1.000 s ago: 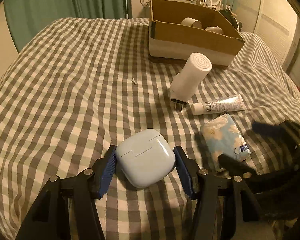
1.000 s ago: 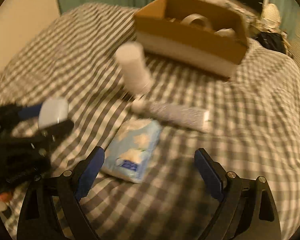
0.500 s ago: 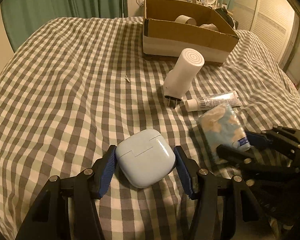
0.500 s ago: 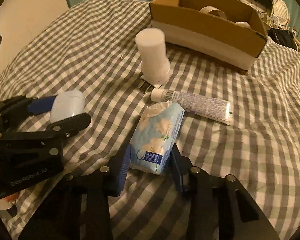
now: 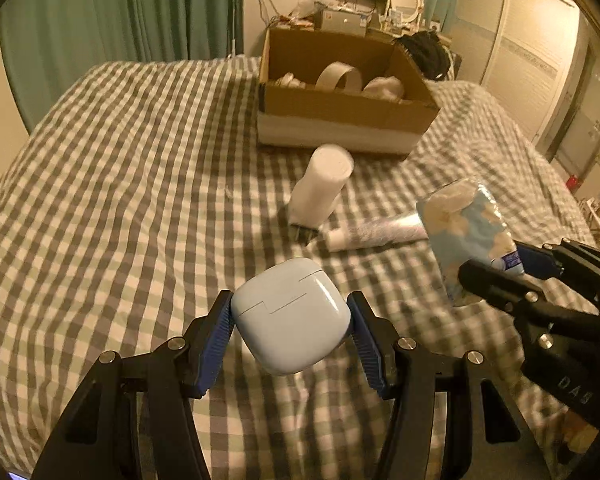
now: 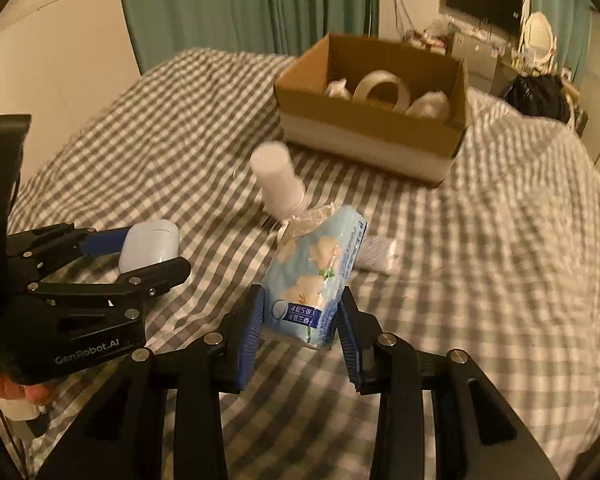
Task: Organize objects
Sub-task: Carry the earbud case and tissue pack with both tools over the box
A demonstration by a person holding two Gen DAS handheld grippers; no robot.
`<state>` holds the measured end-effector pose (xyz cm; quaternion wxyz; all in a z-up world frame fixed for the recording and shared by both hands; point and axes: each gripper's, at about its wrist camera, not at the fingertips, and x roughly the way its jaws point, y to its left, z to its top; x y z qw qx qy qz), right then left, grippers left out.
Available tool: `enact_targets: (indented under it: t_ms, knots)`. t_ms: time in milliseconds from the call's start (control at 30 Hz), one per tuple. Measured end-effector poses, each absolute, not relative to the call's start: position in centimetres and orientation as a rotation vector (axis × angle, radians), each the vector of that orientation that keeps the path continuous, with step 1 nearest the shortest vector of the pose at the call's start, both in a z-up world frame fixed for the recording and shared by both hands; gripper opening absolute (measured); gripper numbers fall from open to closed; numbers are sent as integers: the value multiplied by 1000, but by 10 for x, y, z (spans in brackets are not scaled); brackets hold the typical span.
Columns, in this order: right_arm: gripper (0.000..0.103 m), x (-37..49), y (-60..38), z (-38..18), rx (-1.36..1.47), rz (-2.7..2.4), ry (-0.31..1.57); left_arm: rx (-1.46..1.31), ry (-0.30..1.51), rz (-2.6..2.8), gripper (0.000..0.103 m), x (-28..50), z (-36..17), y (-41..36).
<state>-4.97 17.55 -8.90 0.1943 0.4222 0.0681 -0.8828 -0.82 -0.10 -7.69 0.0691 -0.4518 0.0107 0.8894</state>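
The left hand-held gripper (image 5: pixel 290 326) pinches one earbud case (image 5: pixel 290 318) and the right hand-held gripper (image 6: pixel 300 320) pinches one tissue pack (image 6: pixel 314 276), long axis pointing away, both lifted off the bed (image 5: pixel 120 200). The one box (image 5: pixel 340 120) lies straight ahead of both, seemingly nearer the right. One white cylinder (image 5: pixel 320 190) and one tube (image 5: pixel 376 232) lie on the bed between the grippers and the box.

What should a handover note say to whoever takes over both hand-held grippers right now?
Left hand-held gripper: shut on the earbud case, lifted.
Right hand-held gripper: shut on the tissue pack, lifted.
On the bed: white cylinder and tube, near the cardboard box.
Done: the box already holds a tape roll.
Left: likely box both held items, then the cylinder and tube.
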Motion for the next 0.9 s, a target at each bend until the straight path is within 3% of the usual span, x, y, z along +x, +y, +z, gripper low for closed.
enact_targets:
  t_ms: [467,900]
  knots:
    - [36,-65,188,5,934,-2597,243,-1138,24,2740,58,-58,6,13]
    - [36,-149,198,62,770,-2662,211,-1024,34,2789,58,-164,49,21]
